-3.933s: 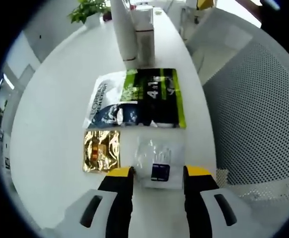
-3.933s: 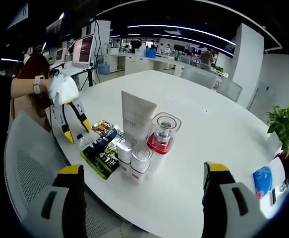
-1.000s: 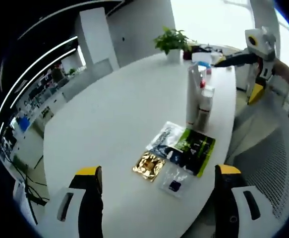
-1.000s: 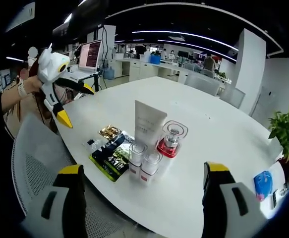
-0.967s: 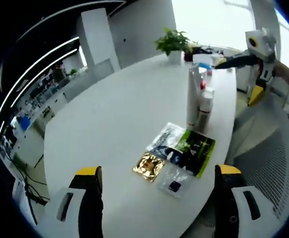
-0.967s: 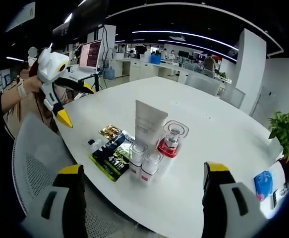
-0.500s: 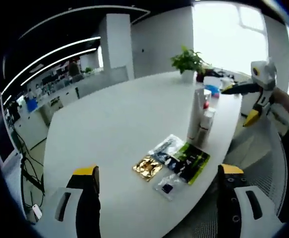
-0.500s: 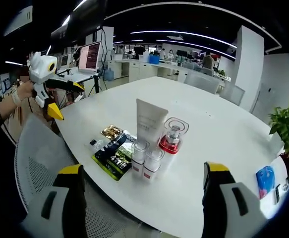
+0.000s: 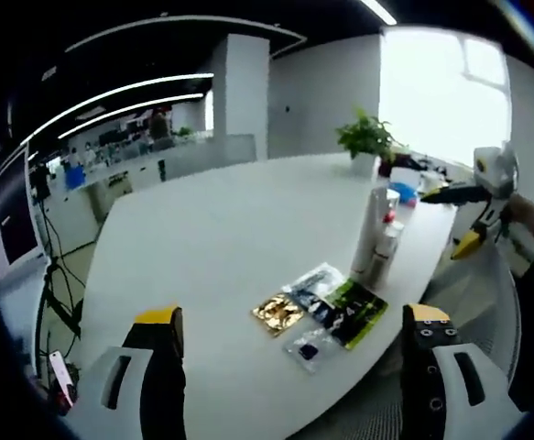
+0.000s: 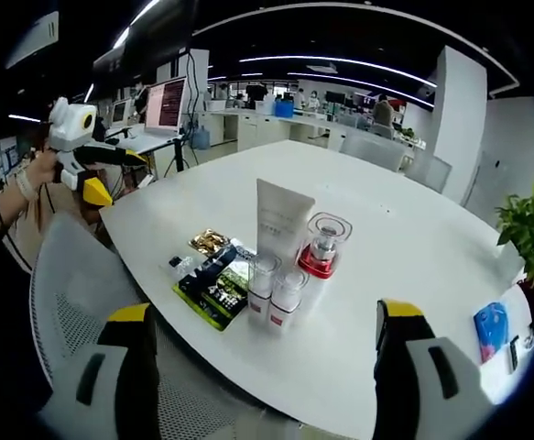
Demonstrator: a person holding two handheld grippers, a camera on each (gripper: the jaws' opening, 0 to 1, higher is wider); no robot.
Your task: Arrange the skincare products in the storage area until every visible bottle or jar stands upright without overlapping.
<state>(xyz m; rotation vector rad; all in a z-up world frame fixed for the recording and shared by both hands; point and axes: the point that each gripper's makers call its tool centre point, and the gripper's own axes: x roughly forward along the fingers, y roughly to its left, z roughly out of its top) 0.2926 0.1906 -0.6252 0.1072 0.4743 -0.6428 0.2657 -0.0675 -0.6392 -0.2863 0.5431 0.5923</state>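
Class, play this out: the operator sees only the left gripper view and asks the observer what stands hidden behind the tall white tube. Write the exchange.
Operator: In my view the tall white tube blocks things. What stands by it?
Observer: In the right gripper view, a clear-capped bottle with a red base stands upright beside the tube.
Operator: Are there any more bottles?
Observer: Two small clear-topped bottles stand side by side in front of the tube, toward the flat sachets.
Operator: And my own gripper?
Observer: The left gripper hangs open off the table's edge, beyond the sachets and touching nothing.
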